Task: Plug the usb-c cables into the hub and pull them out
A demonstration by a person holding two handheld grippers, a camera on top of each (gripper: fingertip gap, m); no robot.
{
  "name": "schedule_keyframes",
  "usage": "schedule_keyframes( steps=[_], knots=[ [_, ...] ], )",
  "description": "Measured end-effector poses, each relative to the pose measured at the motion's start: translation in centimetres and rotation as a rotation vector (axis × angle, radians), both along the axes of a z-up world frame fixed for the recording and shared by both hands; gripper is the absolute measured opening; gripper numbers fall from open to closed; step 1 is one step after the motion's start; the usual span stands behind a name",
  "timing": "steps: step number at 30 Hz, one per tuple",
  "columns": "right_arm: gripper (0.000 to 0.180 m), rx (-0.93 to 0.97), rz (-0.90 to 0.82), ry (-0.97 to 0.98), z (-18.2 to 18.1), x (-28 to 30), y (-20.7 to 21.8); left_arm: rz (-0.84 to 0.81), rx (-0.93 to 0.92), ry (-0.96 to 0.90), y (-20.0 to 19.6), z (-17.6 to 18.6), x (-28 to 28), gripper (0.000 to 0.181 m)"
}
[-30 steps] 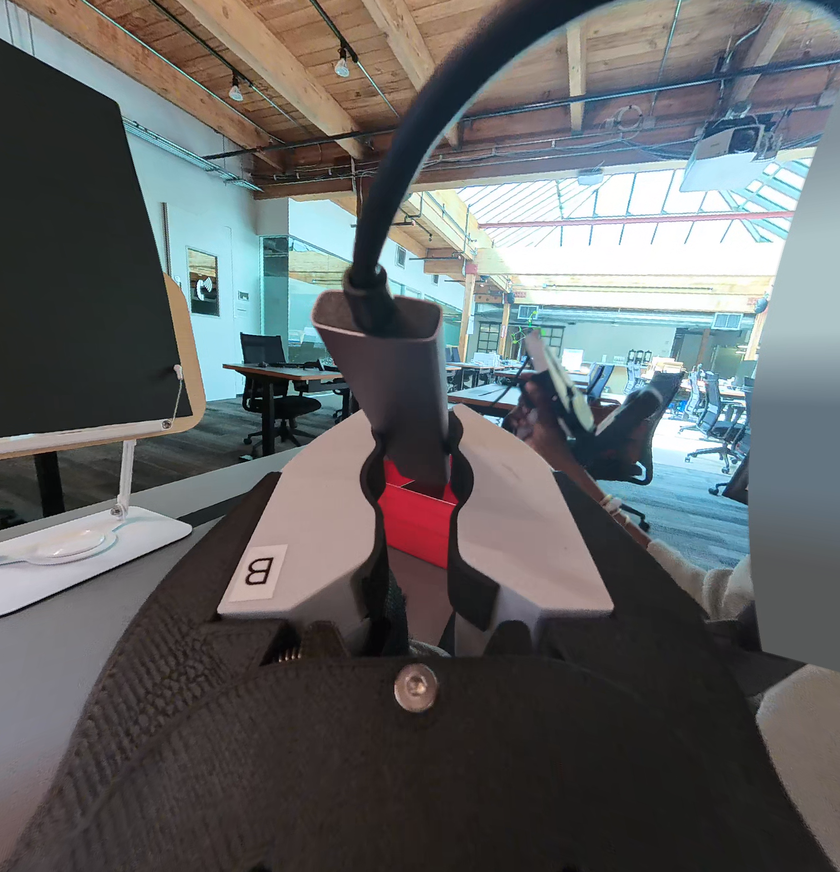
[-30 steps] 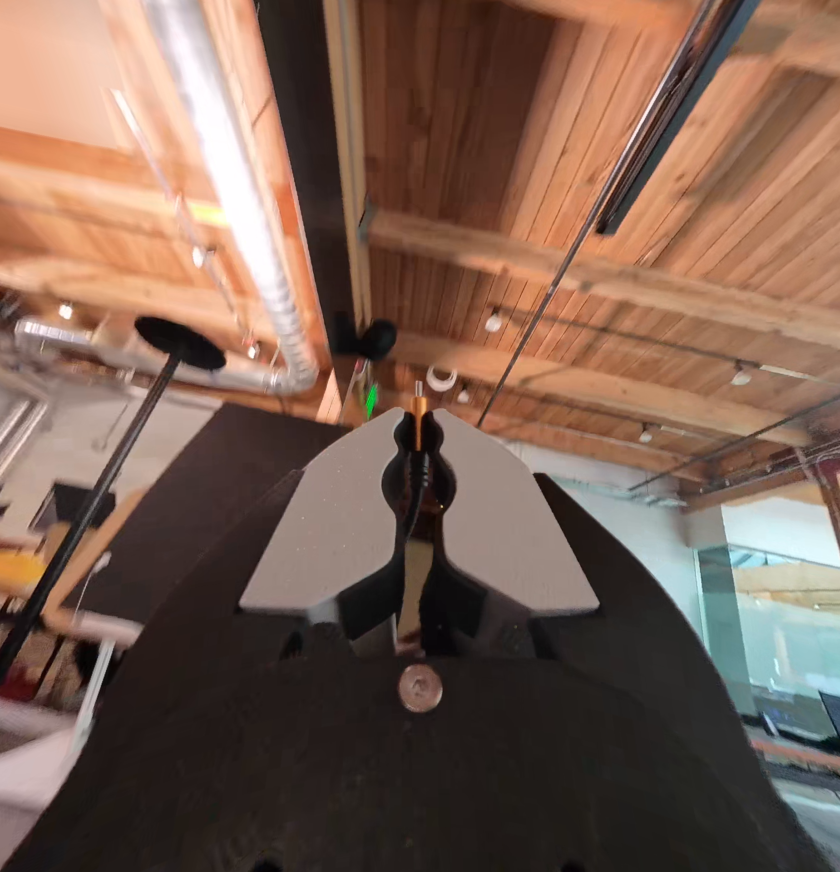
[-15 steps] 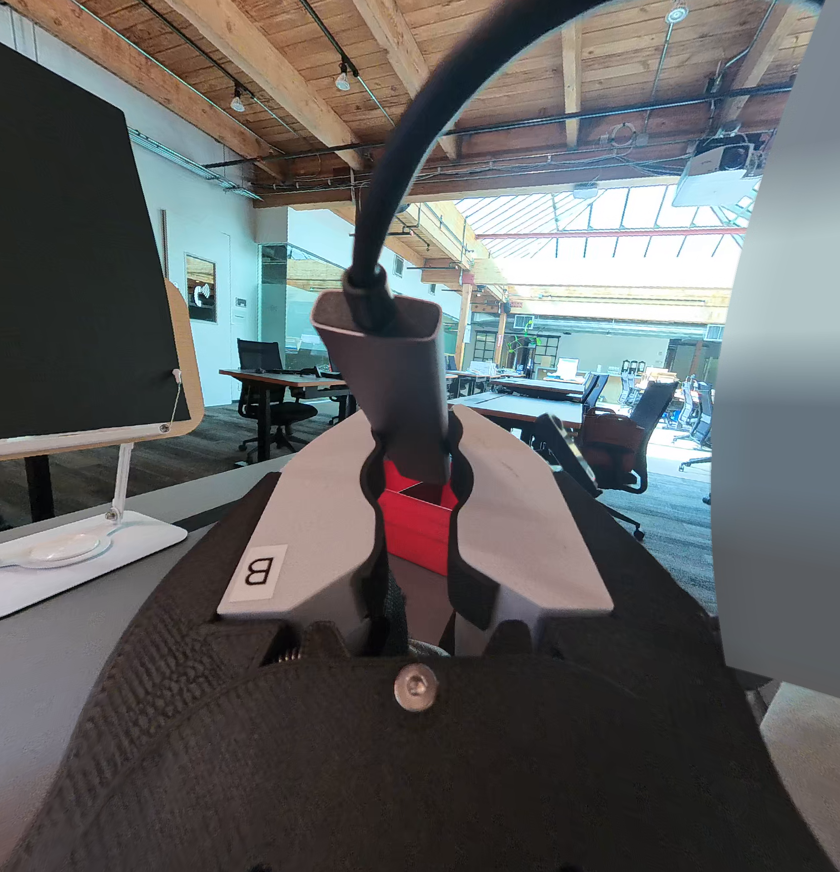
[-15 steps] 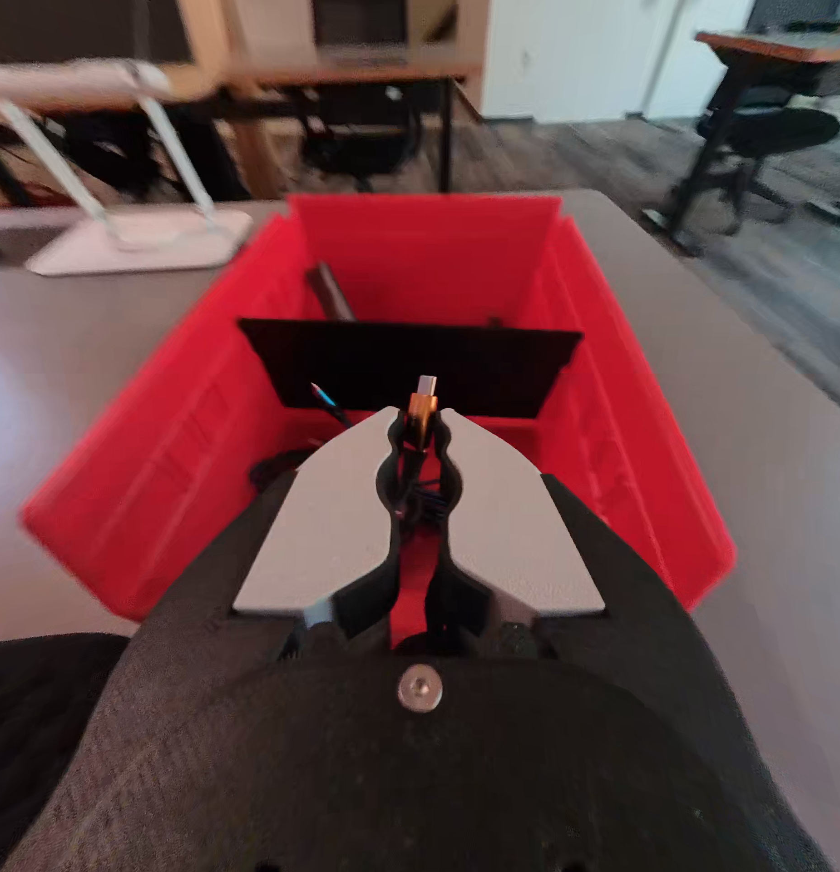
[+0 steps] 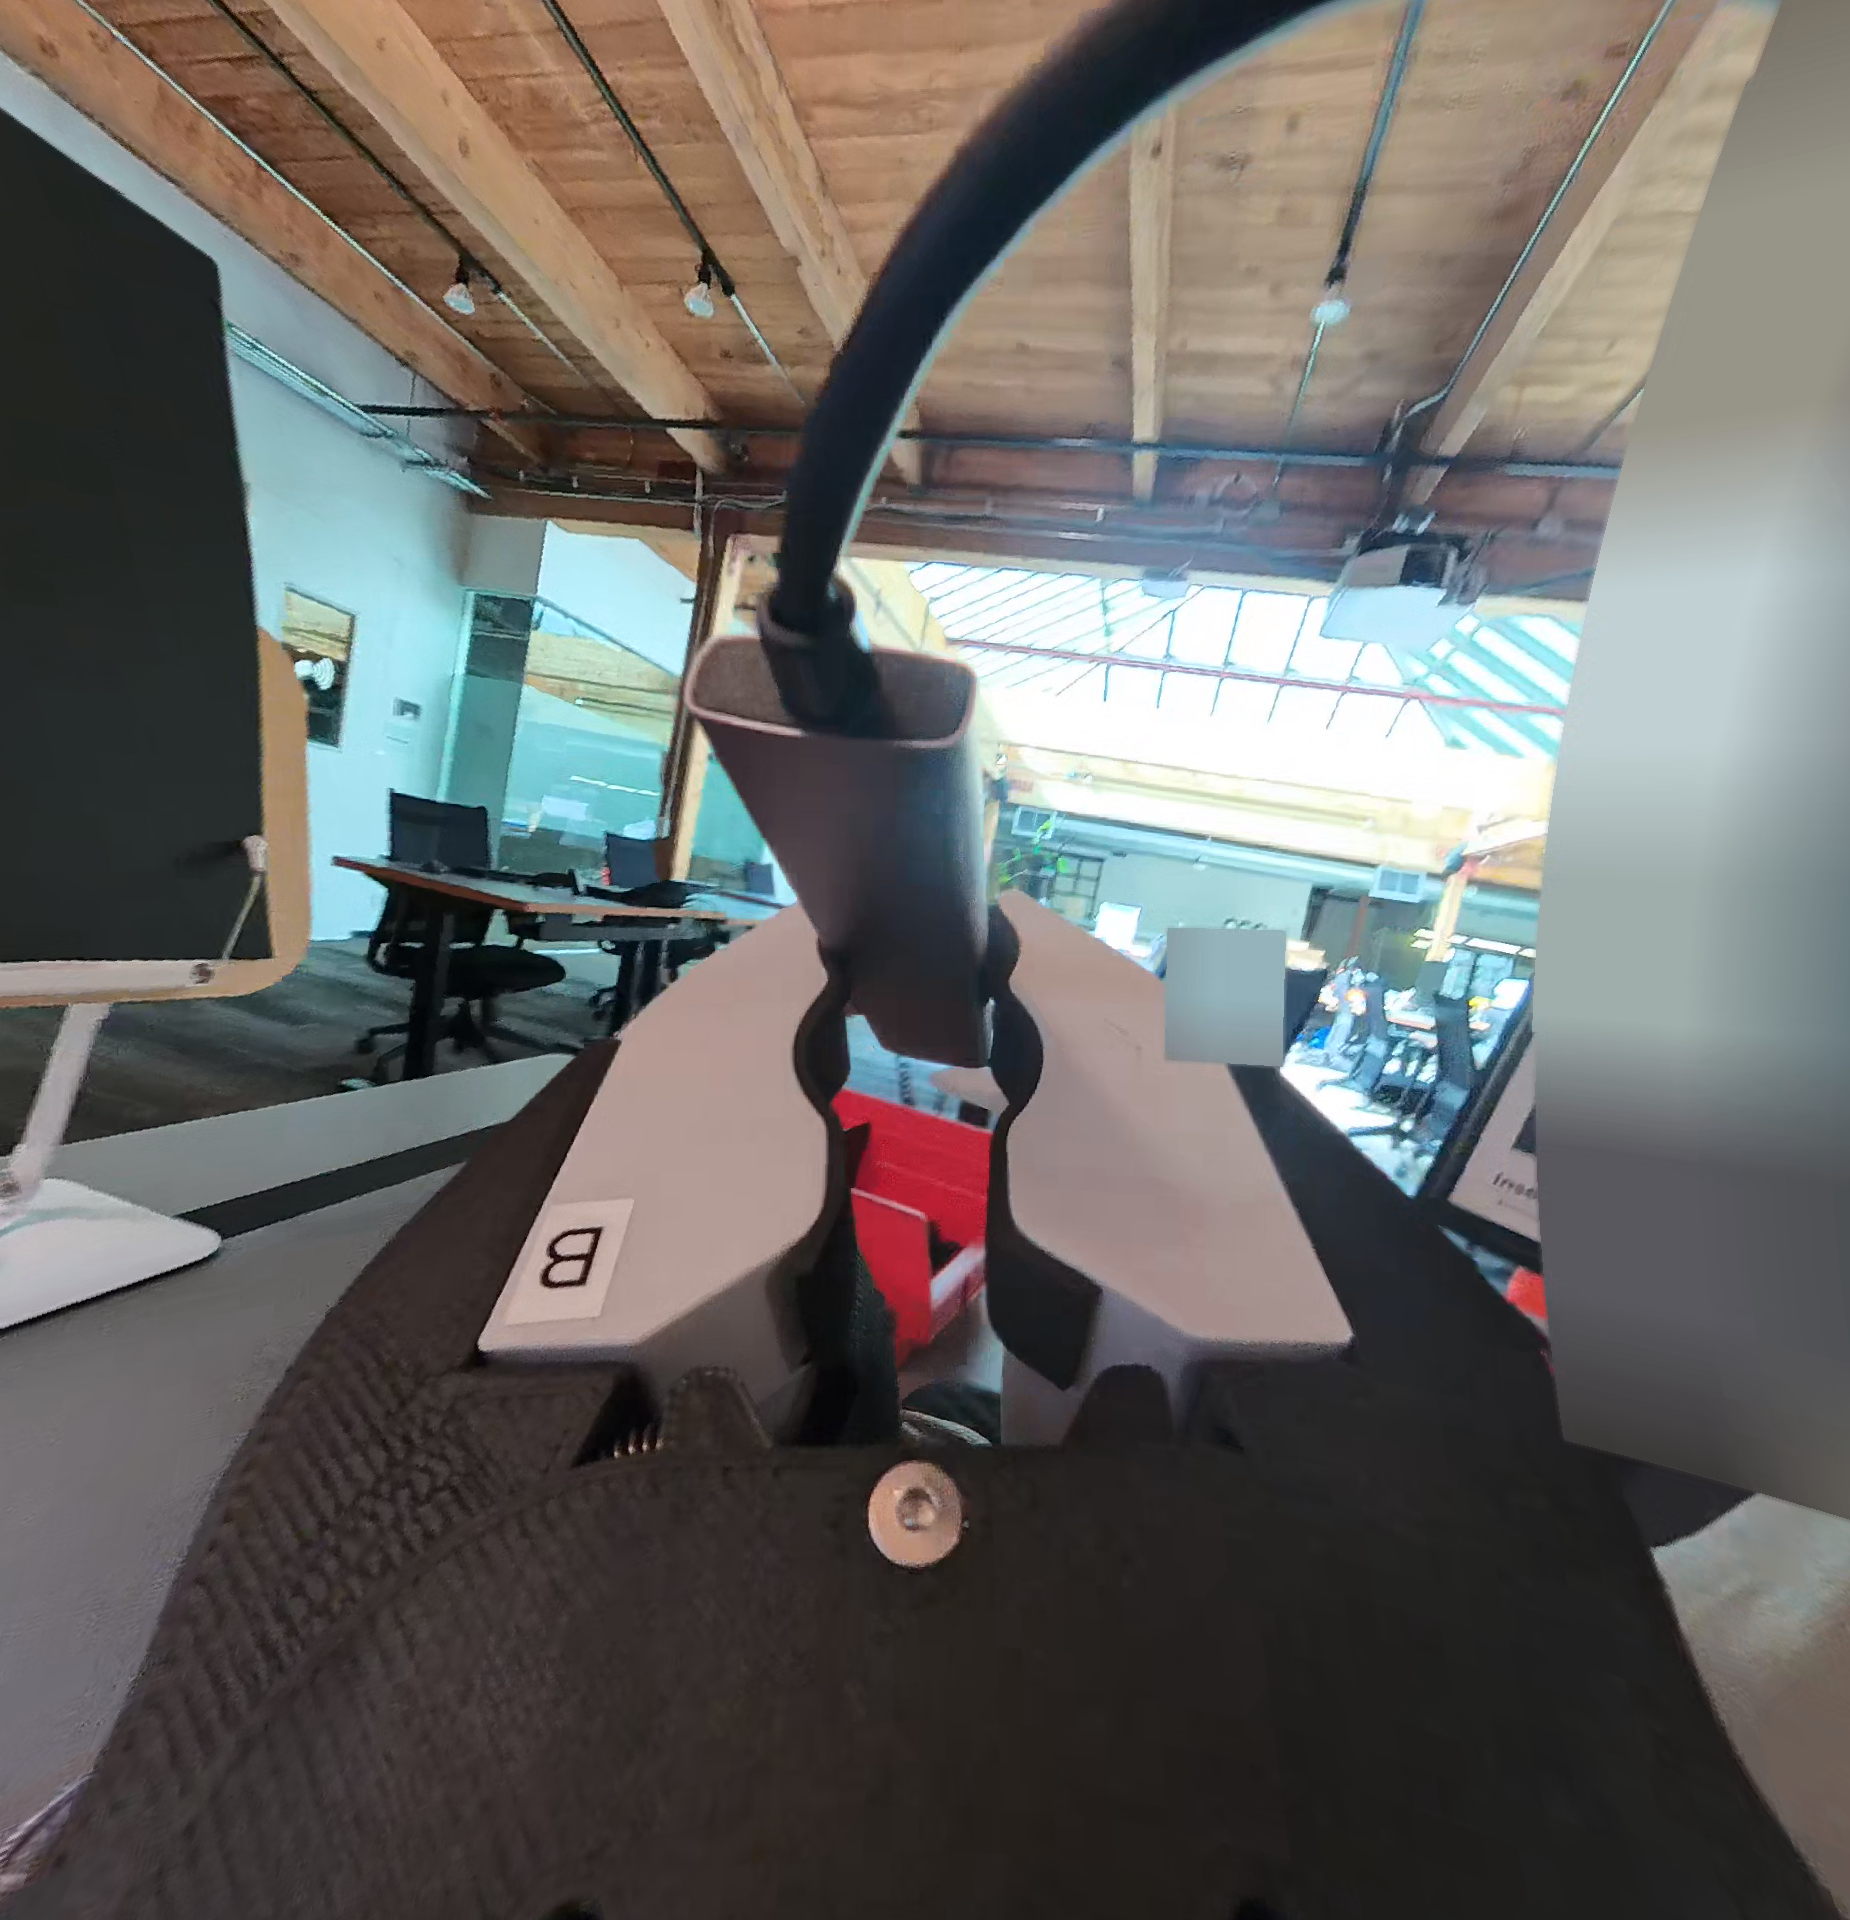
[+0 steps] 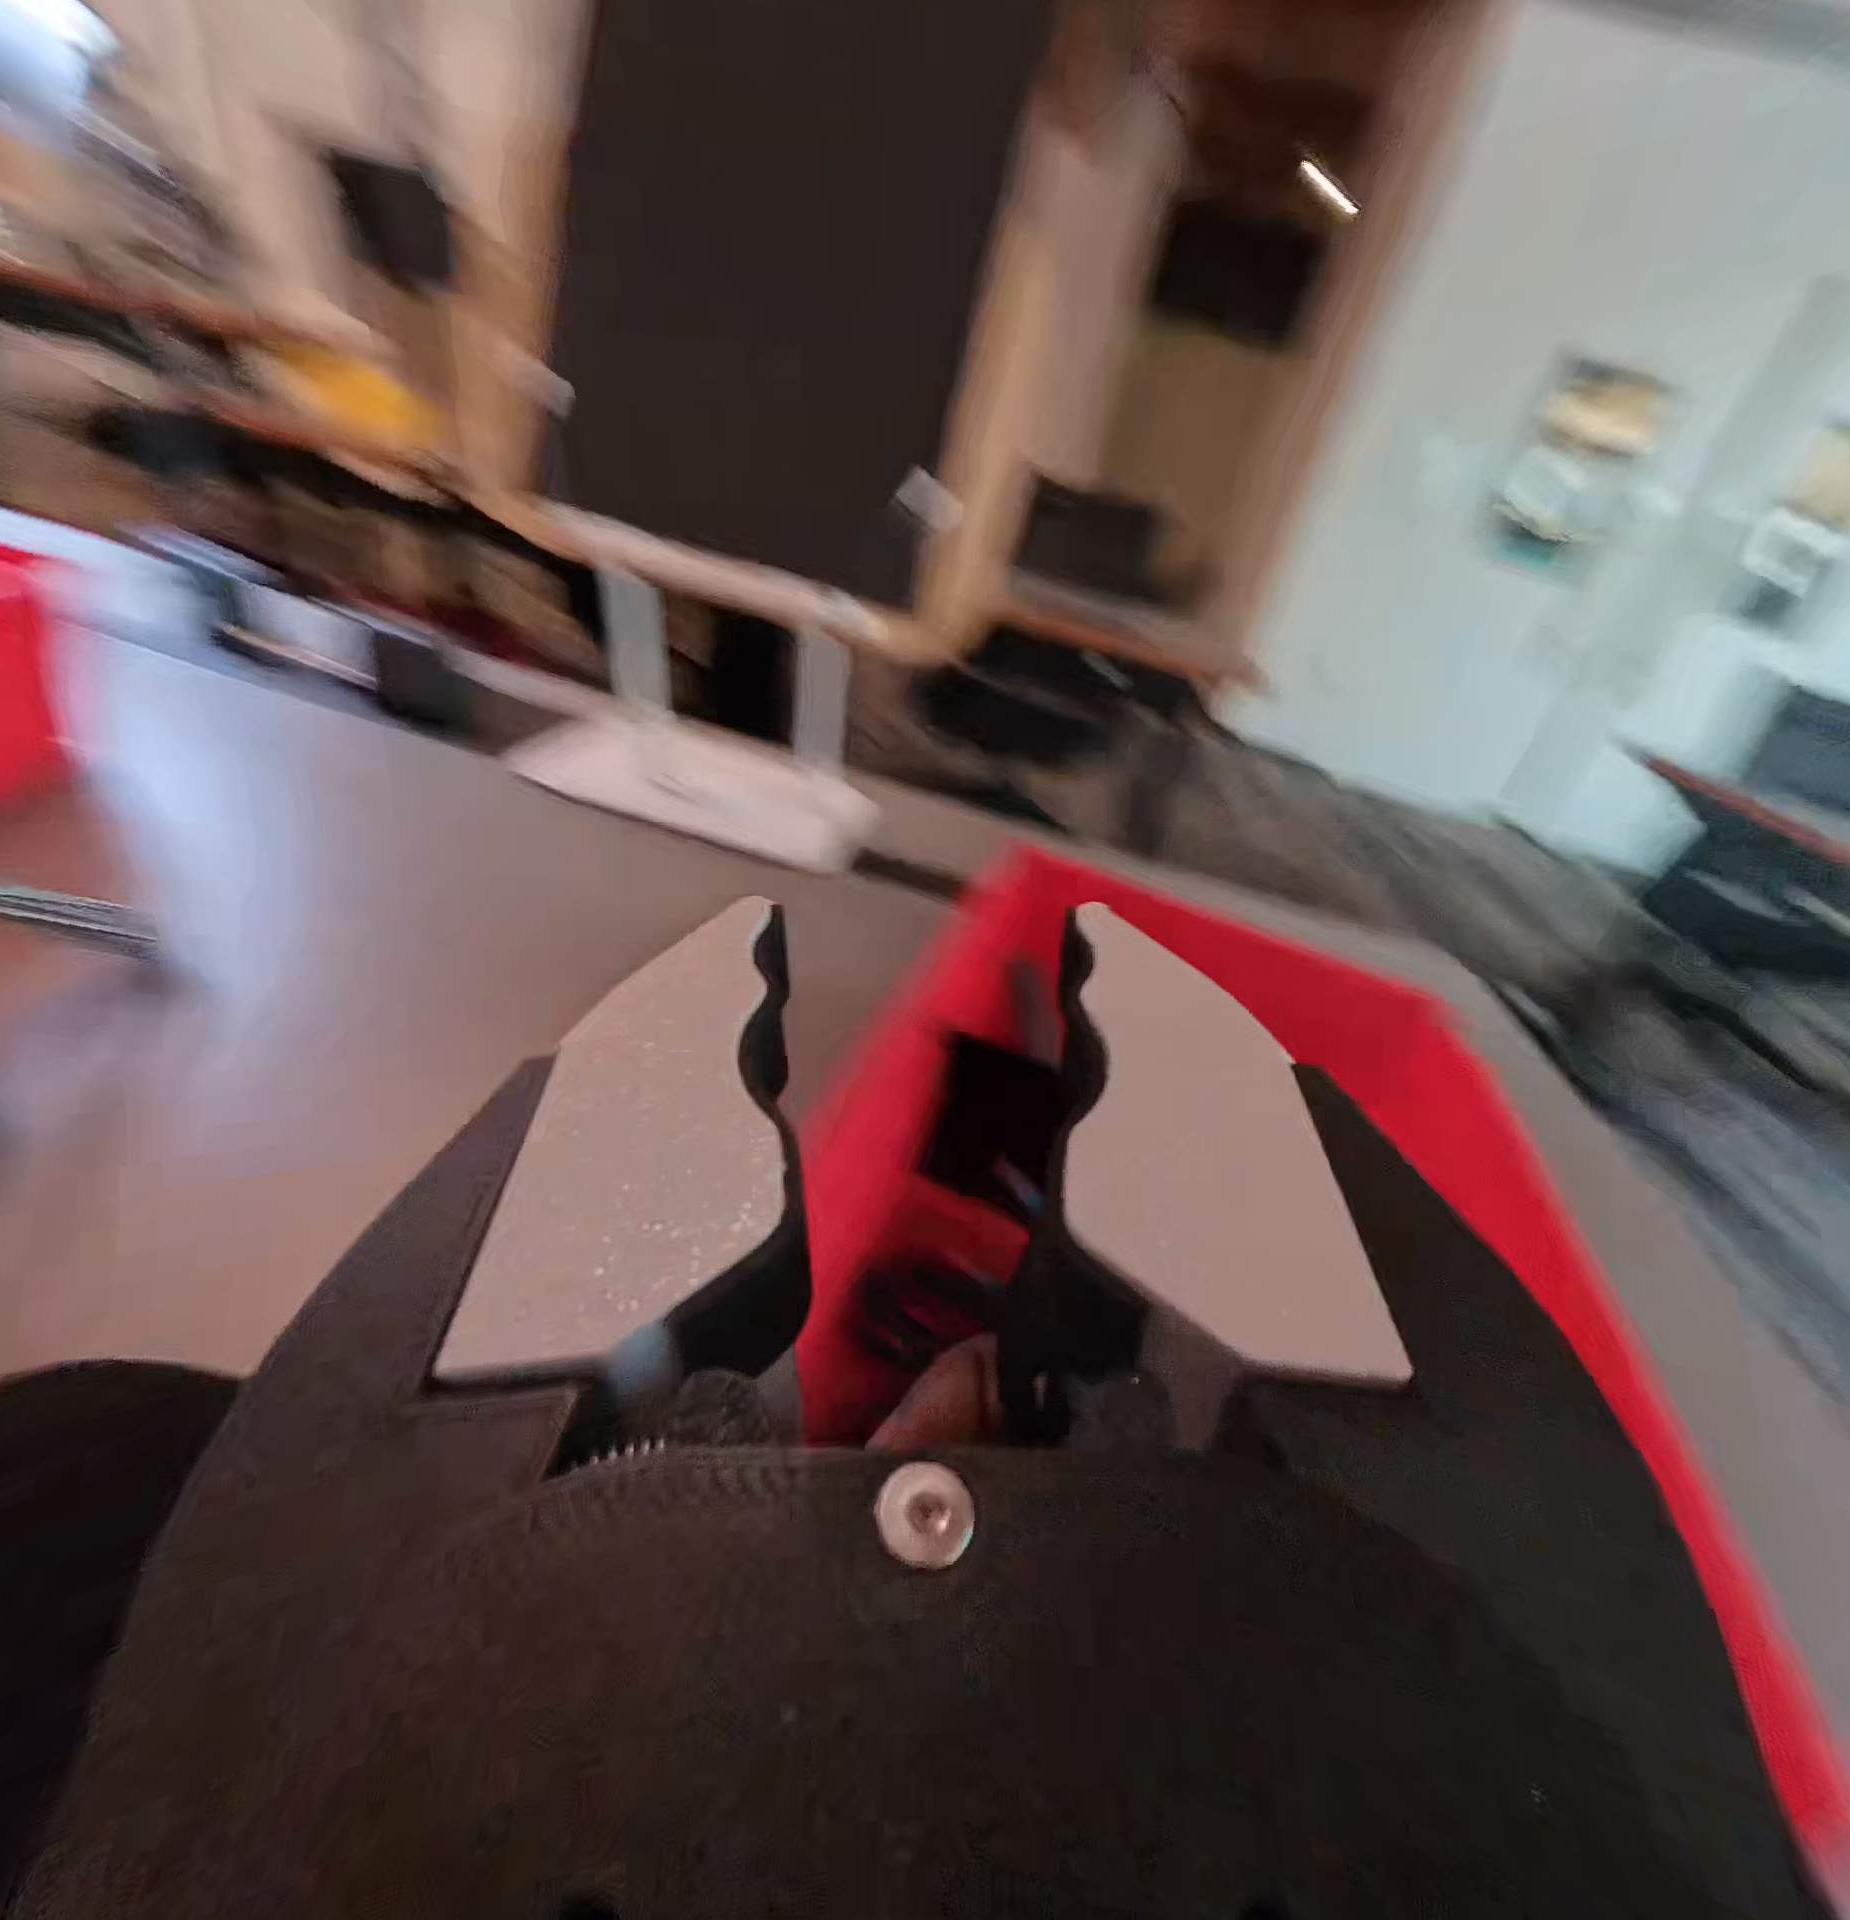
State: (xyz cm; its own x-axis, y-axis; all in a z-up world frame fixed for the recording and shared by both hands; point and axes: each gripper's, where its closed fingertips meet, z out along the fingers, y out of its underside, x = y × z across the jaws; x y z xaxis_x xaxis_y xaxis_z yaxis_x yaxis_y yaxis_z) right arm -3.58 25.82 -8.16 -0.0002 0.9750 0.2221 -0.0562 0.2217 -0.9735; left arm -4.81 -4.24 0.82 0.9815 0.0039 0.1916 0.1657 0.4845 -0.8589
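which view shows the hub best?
Left wrist view. The grey hub sits sharp and centred, clamped between the fingers of the left hand-held gripper, its black cable arching up. The right wrist view is motion-blurred and shows no hub, only the open right hand-held gripper over the red bin.

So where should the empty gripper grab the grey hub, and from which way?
Probably its free upper half, near the end where the thick black cable enters. The hub sticks up, tilted, from the shut left gripper, so its lower end is taken. The open right gripper should come from the side and pinch its flat faces.
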Motion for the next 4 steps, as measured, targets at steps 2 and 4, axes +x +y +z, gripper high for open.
schedule_keyframes(
  steps=[2, 4],
  knots=[
    [0.042, 0.002, 0.318, 0.101, 2.4, 0.3, -8.2, -0.027, 0.027, -0.02, -0.1, 0.1, 0.0, 0.023],
    [0.041, 0.012, 0.58, 0.16, 3.6, 1.2, -16.0, -0.044, 0.046, -0.032, -0.2, 0.3, 0.2, 0.023]
  ],
)
